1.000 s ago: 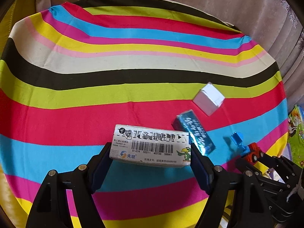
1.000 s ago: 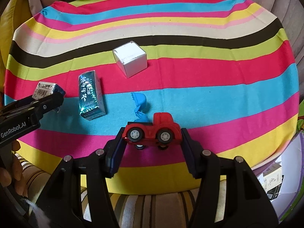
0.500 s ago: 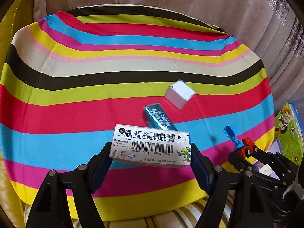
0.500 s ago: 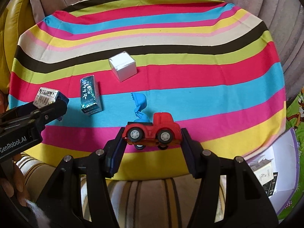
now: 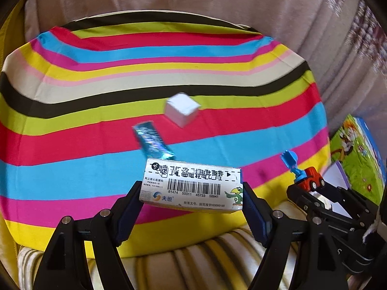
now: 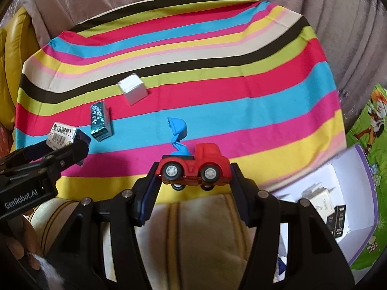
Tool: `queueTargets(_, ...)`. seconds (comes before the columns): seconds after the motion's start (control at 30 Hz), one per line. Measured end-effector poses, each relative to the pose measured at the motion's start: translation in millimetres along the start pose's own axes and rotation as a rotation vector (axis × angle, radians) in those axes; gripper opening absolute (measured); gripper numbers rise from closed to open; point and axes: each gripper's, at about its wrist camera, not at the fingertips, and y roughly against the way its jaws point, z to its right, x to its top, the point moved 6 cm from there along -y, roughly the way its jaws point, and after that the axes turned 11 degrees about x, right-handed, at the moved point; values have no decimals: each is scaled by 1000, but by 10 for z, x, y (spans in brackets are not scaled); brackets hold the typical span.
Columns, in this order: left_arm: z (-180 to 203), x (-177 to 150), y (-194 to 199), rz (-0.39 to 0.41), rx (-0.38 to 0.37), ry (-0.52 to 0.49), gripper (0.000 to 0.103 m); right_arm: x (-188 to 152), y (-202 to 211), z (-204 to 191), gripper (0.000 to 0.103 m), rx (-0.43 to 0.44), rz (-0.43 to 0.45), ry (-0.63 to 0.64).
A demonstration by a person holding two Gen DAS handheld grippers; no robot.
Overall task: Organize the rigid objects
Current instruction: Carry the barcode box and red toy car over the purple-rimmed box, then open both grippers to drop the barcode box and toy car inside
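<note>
Striped cloth in bright bands of red, blue, yellow, green and black covers the table, with a pale pleated curtain hanging behind it. Above the near edge of that cloth, the left hand-held gripper grasps a white cardboard medicine box with a barcode by its two short ends, the box lying level across the pads. Beside it, the right hand-held gripper is clenched on a red toy truck with a blue digger arm, pads against its front and back, wheels facing the camera. Farther in on the cloth lie a shiny teal rectangular box and, just beyond it, a small white cube-shaped box, the two close but apart. Off the right edge of the table sits an open white carton with a purple rim holding small packages, on a green cartoon-printed mat.
</note>
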Motion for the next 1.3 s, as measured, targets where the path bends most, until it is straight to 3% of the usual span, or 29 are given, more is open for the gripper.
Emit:
queueTargets(0.43,944,-140,164,-3,-67,-173,78,-252,495,696,60,-51,48,-79)
queueTargets(0.97,2247,-513,252,-51,-165,-453,78,-995,757,1964,60,-208,-2,-258)
queueTargets(1.3,2785,-677,236,-75,-217,-540,78,-1220,841,2316,60,-258,-10,-332)
